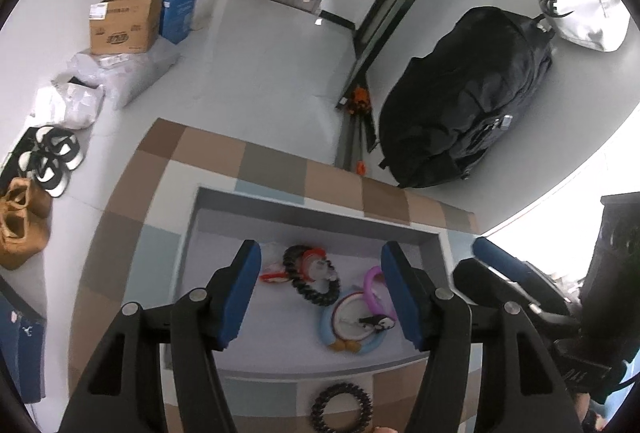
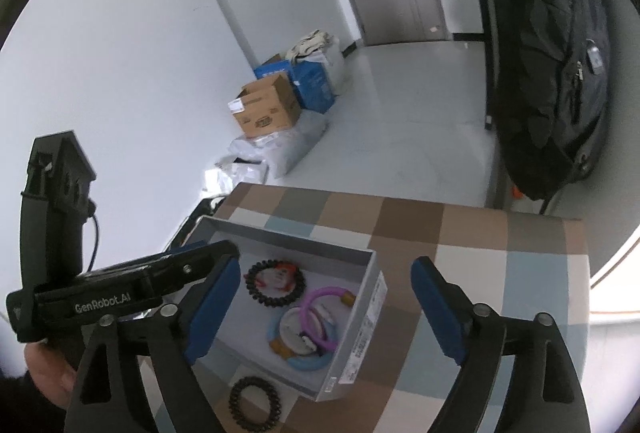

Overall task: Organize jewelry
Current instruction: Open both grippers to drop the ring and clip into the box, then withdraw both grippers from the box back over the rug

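Coil ring (image 1: 342, 408) outside box (image 1: 192, 233)

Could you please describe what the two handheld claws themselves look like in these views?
Both the left claw and right claw have black linkage arms with silver pivot pins and blue finger pads. Seen from the right wrist, the left unit's black body reads "GenRobot.AI" in white, with a black cable behind.
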The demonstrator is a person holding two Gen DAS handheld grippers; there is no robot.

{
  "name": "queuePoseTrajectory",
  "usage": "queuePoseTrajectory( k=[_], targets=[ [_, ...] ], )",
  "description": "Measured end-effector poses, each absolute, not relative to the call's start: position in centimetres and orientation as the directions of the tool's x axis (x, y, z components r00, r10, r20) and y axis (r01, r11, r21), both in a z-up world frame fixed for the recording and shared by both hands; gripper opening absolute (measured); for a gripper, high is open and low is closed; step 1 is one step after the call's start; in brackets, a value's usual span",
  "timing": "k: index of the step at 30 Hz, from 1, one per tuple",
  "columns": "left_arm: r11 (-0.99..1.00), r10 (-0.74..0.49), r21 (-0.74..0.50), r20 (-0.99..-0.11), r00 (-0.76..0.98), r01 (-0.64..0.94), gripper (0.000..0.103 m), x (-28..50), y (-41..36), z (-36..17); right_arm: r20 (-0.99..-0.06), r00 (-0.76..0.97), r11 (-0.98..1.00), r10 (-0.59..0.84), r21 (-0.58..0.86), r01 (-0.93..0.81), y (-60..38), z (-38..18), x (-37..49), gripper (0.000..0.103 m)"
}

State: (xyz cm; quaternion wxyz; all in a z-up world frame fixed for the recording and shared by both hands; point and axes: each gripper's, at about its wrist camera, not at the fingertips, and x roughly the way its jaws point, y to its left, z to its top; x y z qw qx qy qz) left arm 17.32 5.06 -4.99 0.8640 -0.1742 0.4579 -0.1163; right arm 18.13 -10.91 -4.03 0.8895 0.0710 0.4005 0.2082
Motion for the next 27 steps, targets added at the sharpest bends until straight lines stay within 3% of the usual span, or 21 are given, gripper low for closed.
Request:
queuePoseTrajectory(
  k=[6,9,14,19,27],
  targets=[
    [0.922,-0.328,-0.387,-0.753,0.571,0.019,0.058,16.2,5.3,-4.5,-0.667,0.633,0.920,0.392,0.281,-0.274,-11.3,-3.4,17.2,0.094],
    [0.939,-0.286,-0.344,-0.749,0.598,0.019,0.066,15.1,5.3,-4.0,-0.653,0.649,0.921,0.391,0.270,-0.282,-11.4,-3.2,16.3,0.095],
    [0.952,-0.260,-0.302,-0.720,0.644,0.047,0.067,13.2,4.9,-2.8,-0.638,0.668,0.924,0.383,0.274,-0.269,-11.7,-3.0,14.7,0.097],
    [0.974,-0.167,-0.226,-0.687,0.707,0.011,0.080,11.1,4.7,-2.3,-0.624,0.688,0.929,0.371,0.251,-0.274,-11.9,-2.4,12.5,0.101],
    [0.969,-0.157,-0.248,-0.676,0.720,-0.021,0.084,8.7,5.2,-2.0,-0.616,0.693,0.927,0.374,0.233,-0.294,-12.7,-2.5,8.4,0.103]
  ],
)
